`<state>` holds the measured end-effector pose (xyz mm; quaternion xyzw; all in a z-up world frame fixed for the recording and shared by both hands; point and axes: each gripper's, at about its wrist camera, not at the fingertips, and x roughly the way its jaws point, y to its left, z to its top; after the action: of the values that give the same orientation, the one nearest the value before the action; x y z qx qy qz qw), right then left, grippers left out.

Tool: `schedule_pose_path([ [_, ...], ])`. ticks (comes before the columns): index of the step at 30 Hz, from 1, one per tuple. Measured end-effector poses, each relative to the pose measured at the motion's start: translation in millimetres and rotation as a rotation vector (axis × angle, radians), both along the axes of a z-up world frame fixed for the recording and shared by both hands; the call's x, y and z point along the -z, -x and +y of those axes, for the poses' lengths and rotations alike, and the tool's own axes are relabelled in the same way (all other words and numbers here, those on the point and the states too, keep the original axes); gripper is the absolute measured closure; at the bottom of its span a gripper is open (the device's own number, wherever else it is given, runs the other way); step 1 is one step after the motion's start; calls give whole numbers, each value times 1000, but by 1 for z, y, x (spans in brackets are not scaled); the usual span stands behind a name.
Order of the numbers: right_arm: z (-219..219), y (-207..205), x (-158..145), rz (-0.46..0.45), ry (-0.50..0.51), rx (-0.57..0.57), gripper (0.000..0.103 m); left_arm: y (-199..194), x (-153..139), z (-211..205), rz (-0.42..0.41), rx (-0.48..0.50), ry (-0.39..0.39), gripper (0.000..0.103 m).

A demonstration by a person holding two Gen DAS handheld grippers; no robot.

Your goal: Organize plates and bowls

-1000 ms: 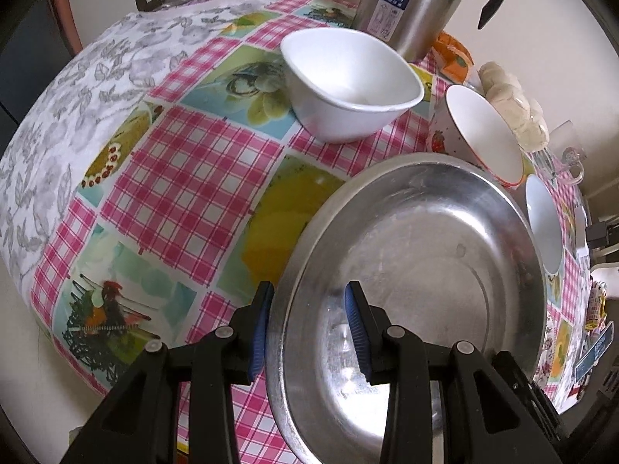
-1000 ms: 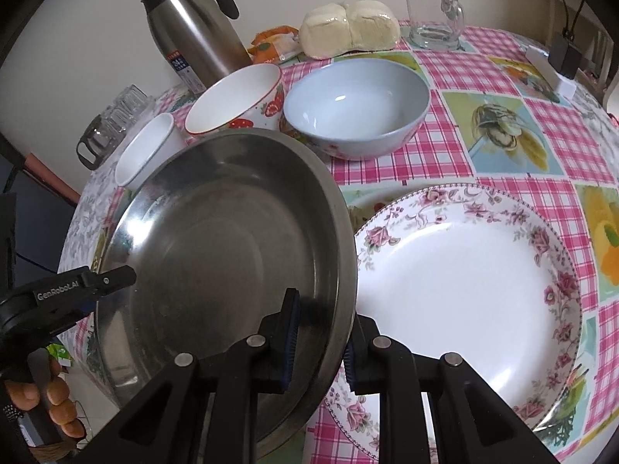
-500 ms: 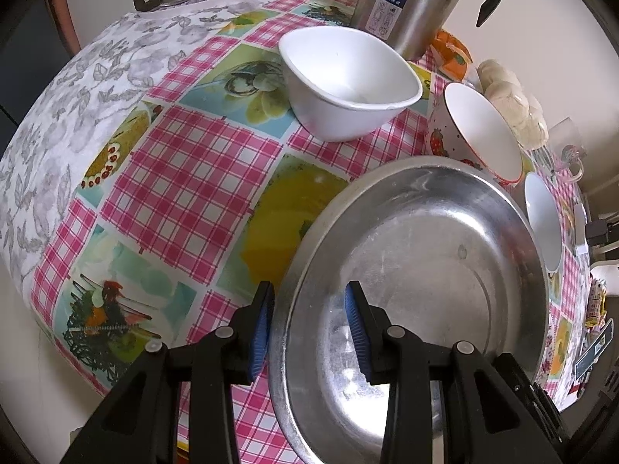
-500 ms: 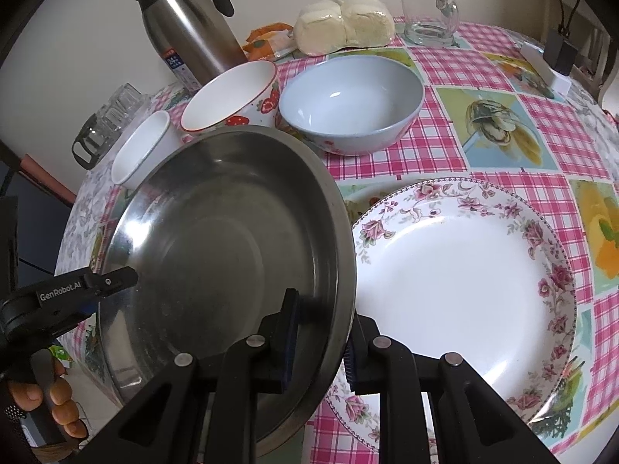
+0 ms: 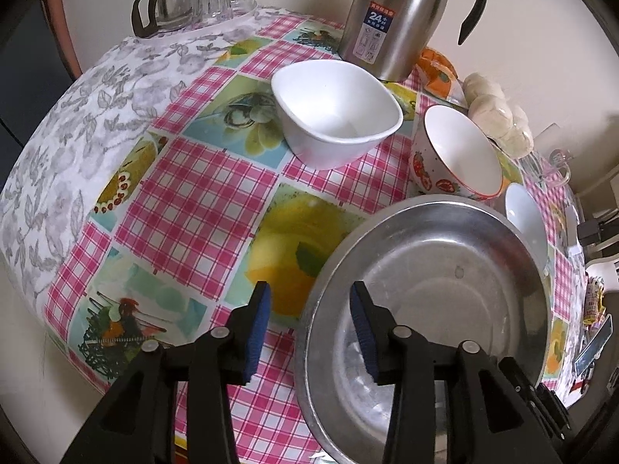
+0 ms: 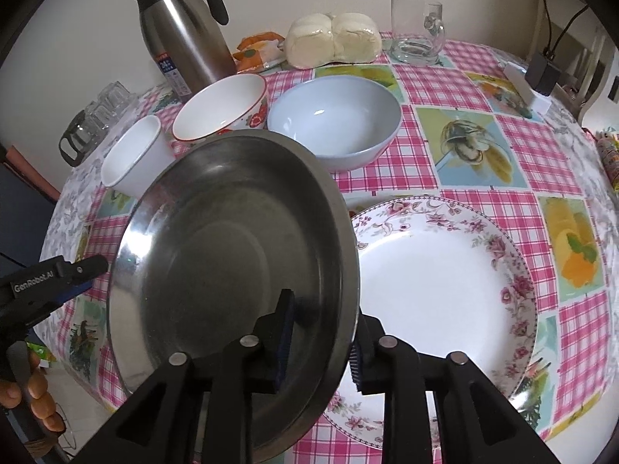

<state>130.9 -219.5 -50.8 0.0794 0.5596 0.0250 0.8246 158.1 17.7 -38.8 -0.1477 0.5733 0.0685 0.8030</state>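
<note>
The left tongs [image 5: 309, 323] stand spread astride the rim of the steel plate [image 5: 445, 309]; their jaws have just been opening, and the outer pad is clear of the metal. The right tongs [image 6: 321, 332] straddle the opposite rim, low in the right wrist view; they too have just been opening, with the rim between the pads, though whether they yet let go cannot be told. The steel plate sits tilted, its right edge overlapping the floral plate [image 6: 445, 282] on the checked surface [image 5: 193, 201]. The step in hand looks like releasing the steel plate onto the floral one; next, both tongs need to back away, then reach for the bowls: white bowl [image 5: 332, 112], strawberry bowl [image 6: 224, 106] and blue bowl [image 6: 334, 120], grouped above. Beyond, the thermos [image 5: 390, 15] label reads "24"; the left tongs' body, at the right wrist view's left edge, reads "GenRobot.AI".
</note>
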Motion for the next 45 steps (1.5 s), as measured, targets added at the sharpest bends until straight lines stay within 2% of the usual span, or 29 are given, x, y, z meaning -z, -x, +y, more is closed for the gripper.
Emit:
schedule_pose_path([
  [9,6,0,3,13,28,-18,75,3,2,7,2,-27,6,58],
  [18,17,1,10,45,7,-59,75,0,16,12,31,-30,10,58],
  [23,24,3,12,60,-10,-79,75,0,12,10,11,-13,26,64],
  [30,23,3,12,69,-17,-86,74,0,14,18,12,-40,52,64],
  [32,18,3,10,56,5,-69,75,0,18,21,25,-55,54,64],
  [39,3,0,3,7,-40,-10,75,-2,25,28,38,-72,90,64],
  [42,6,-2,-2,-16,-45,-27,75,0,21,25,25,-52,129,67],
  [45,12,-2,-3,-26,-6,-58,75,1,18,24,21,-51,100,68],
])
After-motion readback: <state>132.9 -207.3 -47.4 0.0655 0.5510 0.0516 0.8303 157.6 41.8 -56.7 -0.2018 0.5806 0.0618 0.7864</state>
